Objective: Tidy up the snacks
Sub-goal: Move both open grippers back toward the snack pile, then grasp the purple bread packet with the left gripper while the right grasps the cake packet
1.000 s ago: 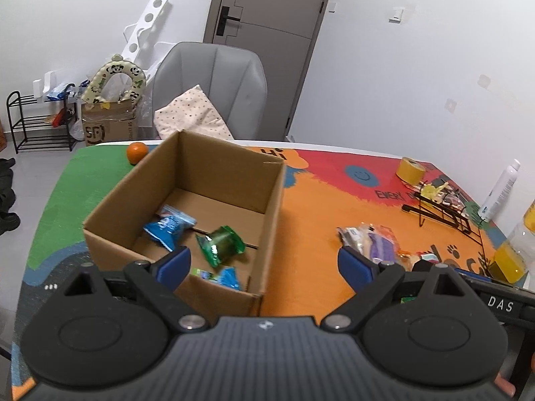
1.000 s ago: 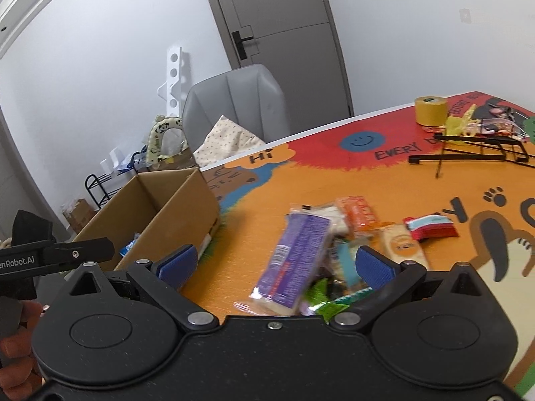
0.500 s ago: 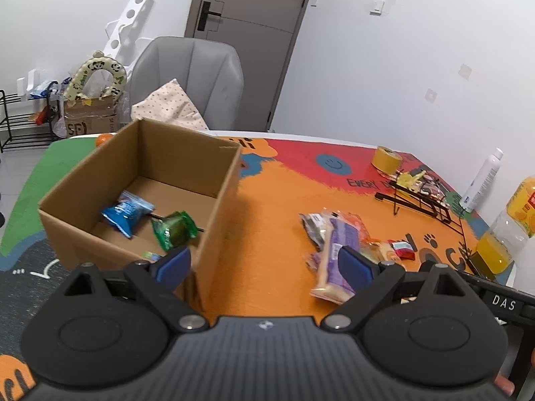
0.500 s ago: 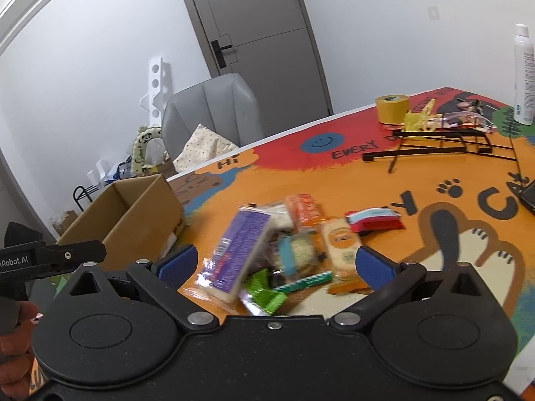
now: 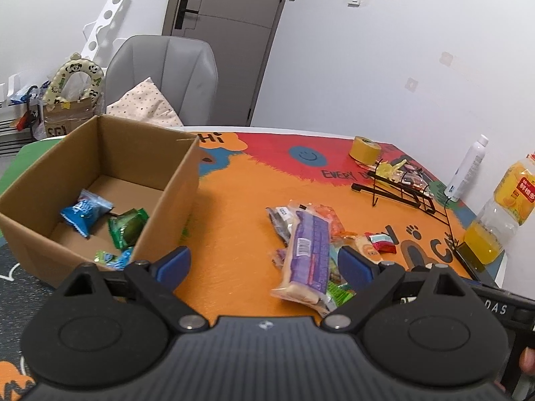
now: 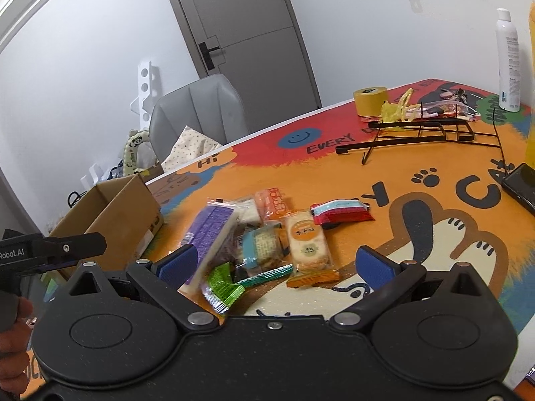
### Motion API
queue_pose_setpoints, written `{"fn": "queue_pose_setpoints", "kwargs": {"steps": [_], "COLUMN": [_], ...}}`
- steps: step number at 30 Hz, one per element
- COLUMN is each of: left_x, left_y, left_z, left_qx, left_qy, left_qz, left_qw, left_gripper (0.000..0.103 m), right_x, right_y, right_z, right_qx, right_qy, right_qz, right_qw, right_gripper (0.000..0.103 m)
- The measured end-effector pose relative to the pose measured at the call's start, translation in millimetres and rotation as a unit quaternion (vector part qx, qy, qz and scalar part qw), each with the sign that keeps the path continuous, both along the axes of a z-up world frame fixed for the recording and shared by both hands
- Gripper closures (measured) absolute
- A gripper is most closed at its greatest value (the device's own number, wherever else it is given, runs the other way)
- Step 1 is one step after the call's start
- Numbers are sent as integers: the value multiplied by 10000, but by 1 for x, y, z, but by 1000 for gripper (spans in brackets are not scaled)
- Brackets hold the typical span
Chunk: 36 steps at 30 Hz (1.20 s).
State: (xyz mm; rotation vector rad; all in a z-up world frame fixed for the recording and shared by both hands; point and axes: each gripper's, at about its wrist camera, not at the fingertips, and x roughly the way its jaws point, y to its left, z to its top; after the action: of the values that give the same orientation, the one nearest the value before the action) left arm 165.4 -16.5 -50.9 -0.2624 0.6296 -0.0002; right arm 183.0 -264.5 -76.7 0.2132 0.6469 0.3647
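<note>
An open cardboard box (image 5: pixel 167 200) stands at the left of the table and holds a blue packet (image 5: pixel 85 211), a green packet (image 5: pixel 127 227) and a small blue-green one. A pile of snack packets lies on the orange mat, with a long purple packet (image 5: pixel 309 250) on its left side. In the right wrist view the pile shows the purple packet (image 6: pixel 209 230), an orange-labelled cracker packet (image 6: pixel 306 239), a red packet (image 6: pixel 341 210) and a green packet (image 6: pixel 222 289). My left gripper (image 5: pixel 264 265) is open and empty above the mat between box and pile. My right gripper (image 6: pixel 274 262) is open and empty, just above the pile.
A black wire rack (image 6: pixel 421 133), a yellow tape roll (image 6: pixel 371 100), a white spray bottle (image 6: pixel 508 63) and a juice bottle (image 5: pixel 498 210) stand at the right. A black phone (image 6: pixel 521 183) lies near the right edge. A grey chair (image 5: pixel 164 77) is behind the table.
Both grippers have moved right, from the box toward the snack pile. The pile now sits between the right gripper's fingers. Both stay open and empty.
</note>
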Motion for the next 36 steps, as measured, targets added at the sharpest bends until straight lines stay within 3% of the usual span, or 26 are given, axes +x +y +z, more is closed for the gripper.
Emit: {"fn": "queue_pose_setpoints", "kwargs": {"steps": [8, 32, 36], "left_x": [16, 78, 84], "left_y": [-17, -55, -53], "left_z": [-10, -56, -65], "left_qx": [50, 335, 284], "left_qy": [47, 511, 653], "left_qz": [-210, -539, -526], "left_qw": [9998, 9967, 9961], "left_gripper": [12, 22, 33], "right_x": [13, 59, 63], "right_y": [-4, -3, 1], "right_z": [-19, -52, -54], "right_qx": [9, 15, -56], "right_qy": [185, 478, 444], "right_qz": [-82, -198, -195], "right_qw": [9998, 9987, 9988], "right_gripper": [25, 24, 24]}}
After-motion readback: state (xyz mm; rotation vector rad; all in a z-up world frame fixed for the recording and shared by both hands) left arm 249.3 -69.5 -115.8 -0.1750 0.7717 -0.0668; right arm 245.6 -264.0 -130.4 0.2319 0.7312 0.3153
